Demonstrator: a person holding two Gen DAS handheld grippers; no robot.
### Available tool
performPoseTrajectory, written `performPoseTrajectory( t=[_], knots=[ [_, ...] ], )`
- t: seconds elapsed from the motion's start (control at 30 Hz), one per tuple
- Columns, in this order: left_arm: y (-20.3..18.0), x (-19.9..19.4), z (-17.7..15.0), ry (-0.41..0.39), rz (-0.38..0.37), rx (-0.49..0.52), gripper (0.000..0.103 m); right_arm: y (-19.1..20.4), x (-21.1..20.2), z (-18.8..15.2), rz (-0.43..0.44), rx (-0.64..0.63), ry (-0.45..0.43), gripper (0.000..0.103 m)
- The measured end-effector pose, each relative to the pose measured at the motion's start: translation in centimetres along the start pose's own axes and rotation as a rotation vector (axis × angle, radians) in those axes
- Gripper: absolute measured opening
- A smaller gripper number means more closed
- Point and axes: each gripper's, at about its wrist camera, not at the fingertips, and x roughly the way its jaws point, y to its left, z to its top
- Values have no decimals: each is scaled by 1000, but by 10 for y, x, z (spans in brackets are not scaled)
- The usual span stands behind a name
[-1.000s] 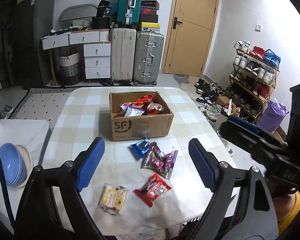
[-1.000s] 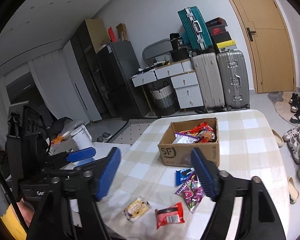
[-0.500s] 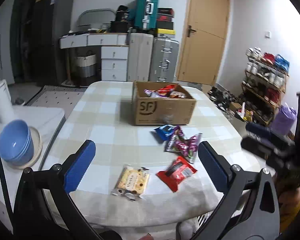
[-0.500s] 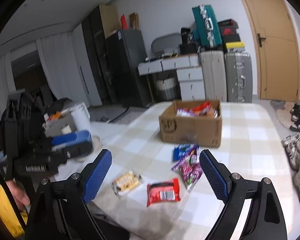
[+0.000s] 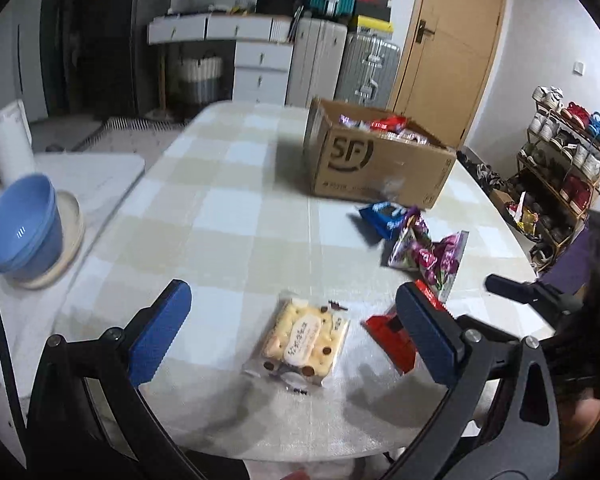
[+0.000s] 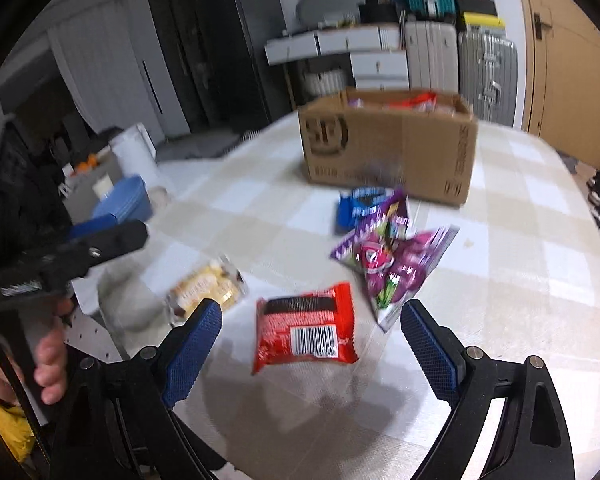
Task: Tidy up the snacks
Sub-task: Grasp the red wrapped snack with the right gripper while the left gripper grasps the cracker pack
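A clear packet of biscuits [image 5: 304,340] lies on the checked table [image 5: 228,216], between the spread blue pads of my open left gripper [image 5: 292,320], which hangs just above it without touching. A red snack packet [image 6: 306,328] lies barcode up between the pads of my open right gripper [image 6: 310,340], also untouched. Further back lie two purple packets [image 6: 392,264] and a blue packet [image 6: 358,208]. Behind them stands a cardboard box [image 6: 388,148] with several snacks inside. In the left wrist view the red packet [image 5: 384,332] is partly hidden by the right pad.
Stacked blue bowls [image 5: 20,232] sit on a white side table to the left. A shoe rack [image 5: 560,176] stands to the right, with suitcases [image 5: 340,64] and a door behind. The near table edge [image 5: 300,452] lies just below both grippers. A hand [image 6: 48,364] holds the left gripper.
Both grippers have dropped toward the table and their jaws have spread wider. The biscuit and red packets now sit between the pads, much closer than before.
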Motion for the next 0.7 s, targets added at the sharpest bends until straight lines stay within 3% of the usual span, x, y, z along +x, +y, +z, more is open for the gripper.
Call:
performPoseTrajectory(
  t=[0.13,0.27,0.53,0.7],
  knots=[
    [2,10,-2,34,17,-12,102,2,23,2,-7,-61,46,93],
    [5,10,-4,49,3,-32,102,-1,44,-1,6,-38,132,93],
    [9,12,-6,78,1,-66,102,-2,62,-3,-18,-29,167,92],
    [13,16,-8,93,31,-75,102,9,70,-6,-39,-88,185,80]
  ],
)
